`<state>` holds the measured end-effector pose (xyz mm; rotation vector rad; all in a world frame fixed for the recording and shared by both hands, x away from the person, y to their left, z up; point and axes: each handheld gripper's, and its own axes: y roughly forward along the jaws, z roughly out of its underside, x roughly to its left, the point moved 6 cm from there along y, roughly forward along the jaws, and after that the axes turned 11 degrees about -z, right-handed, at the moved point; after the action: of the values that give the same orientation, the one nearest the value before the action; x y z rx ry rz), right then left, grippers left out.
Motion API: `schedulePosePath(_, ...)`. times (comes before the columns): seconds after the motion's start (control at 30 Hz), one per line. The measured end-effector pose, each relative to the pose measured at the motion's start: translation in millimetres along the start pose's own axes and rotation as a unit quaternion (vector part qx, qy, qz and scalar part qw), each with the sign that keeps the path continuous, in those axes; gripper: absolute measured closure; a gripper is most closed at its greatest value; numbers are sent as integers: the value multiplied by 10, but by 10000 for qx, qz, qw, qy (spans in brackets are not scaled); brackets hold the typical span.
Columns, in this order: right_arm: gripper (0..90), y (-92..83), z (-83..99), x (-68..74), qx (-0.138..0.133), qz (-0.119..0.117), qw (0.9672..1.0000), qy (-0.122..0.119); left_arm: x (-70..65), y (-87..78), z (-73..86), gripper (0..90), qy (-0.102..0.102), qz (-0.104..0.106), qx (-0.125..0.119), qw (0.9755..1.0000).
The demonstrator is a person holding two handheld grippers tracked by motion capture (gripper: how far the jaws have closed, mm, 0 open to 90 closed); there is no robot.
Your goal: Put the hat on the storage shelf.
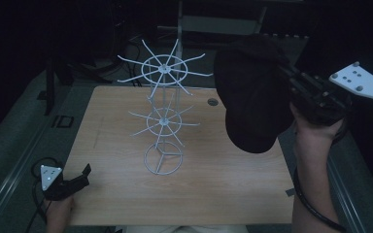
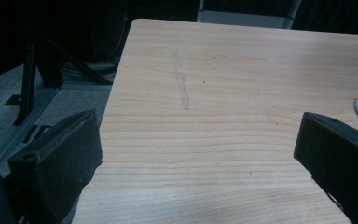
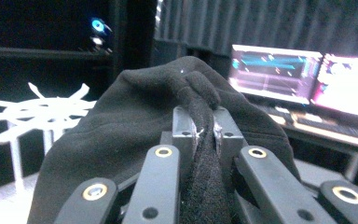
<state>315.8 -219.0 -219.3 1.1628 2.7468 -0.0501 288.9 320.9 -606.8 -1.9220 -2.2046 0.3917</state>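
High view: limp black fleece cap (image 1: 252, 102), bunched.

Pale wood-grain surface (image 1: 126, 194), faint scuff toward the left; white wire rack (image 1: 163, 116) upright near the centre.

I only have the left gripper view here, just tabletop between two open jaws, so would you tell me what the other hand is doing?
Observer: The right gripper is raised above the table's right side, shut on a black cap that hangs from it.
Operator: Thank you. How is the cap gripped?
Observer: In the right gripper view a fold of its fabric is pinched between the closed jaws.
Operator: And is there somewhere to put it?
Observer: A white wire rack with two tiers of spokes stands mid-table, to the cap's left, and nothing hangs on it.
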Motion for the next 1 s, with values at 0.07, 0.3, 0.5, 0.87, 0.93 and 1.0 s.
schedulePosePath(0.07, 827, 8, -99, 99, -96, -140, 9998, -85, 0, 0, 0, 14, -2, 1, -2, 10000)
schedulePosePath(0.3, 826, 122, -253, 445, -179, -774, 9965, -242, 1, -2, 0, 15, -11, 5, -12, 10000)
schedulePosePath(0.5, 826, 203, -248, 724, -152, -1143, 9924, -432, 1, -3, 0, 15, -9, 9, -14, 10000)
schedulePosePath(0.87, 825, 316, 93, 1007, 221, -1635, 9847, -560, 0, -5, 1, 15, -13, 17, -4, 10000)
schedulePosePath(0.93, 825, 331, 202, 1024, 283, -1771, 9827, -464, 0, -5, 1, 14, -11, 15, -6, 10000)
schedulePosePath(1.0, 824, 352, 321, 1041, 373, -1822, 9816, -422, -3, -7, 1, 14, -15, 22, -10, 10000)
